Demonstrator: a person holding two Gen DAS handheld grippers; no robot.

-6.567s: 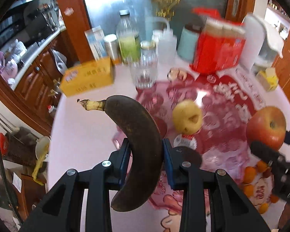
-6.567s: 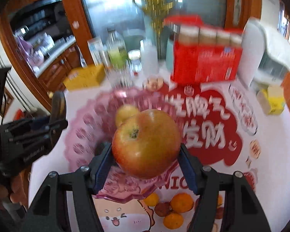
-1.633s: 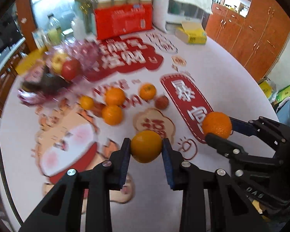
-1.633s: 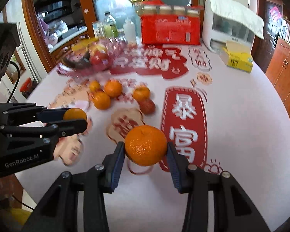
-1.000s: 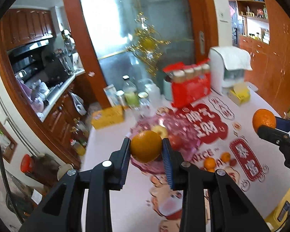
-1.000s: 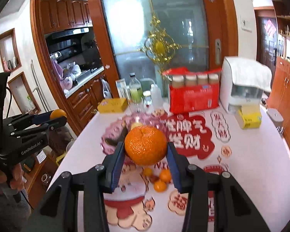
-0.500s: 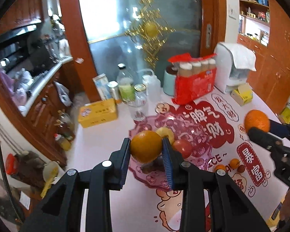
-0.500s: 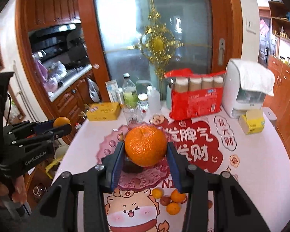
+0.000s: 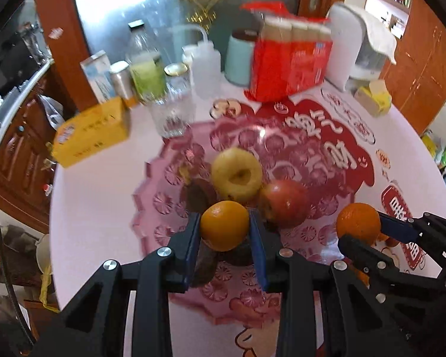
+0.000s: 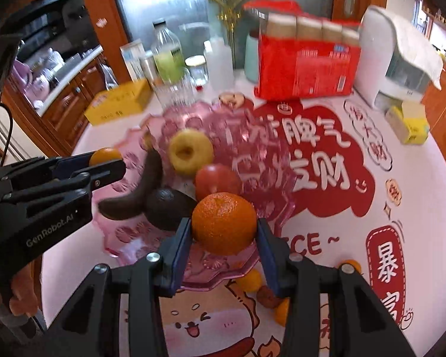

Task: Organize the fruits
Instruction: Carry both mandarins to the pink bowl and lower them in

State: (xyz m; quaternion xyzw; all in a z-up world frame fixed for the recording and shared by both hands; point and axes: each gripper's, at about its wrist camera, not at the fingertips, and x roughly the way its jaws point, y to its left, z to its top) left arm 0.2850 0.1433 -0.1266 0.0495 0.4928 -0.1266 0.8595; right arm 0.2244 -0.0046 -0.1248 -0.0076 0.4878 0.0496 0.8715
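Observation:
My left gripper (image 9: 224, 228) is shut on a smooth orange (image 9: 224, 224) just above the pink glass fruit plate (image 9: 160, 205). In the plate lie a yellow apple (image 9: 236, 175), a red apple (image 9: 285, 206) and a blackened banana (image 10: 147, 184). My right gripper (image 10: 224, 229) is shut on a dimpled mandarin (image 10: 224, 223) over the plate's near rim (image 10: 211, 276). Each gripper shows in the other's view: the right one (image 9: 358, 232) at the plate's right, the left one (image 10: 105, 160) at its left, both with fruit between the pads.
Behind the plate stand a drinking glass (image 9: 172, 113), a yellow box (image 9: 90, 131), bottles and jars, a red carton (image 10: 307, 70) and a white appliance (image 10: 392, 59). Several small oranges (image 10: 251, 279) lie on the printed tablecloth (image 10: 380, 208) in front of the plate.
Both grippers have come down and forward toward the pink plate, each still holding its fruit. The plate and its fruit now fill the views much larger.

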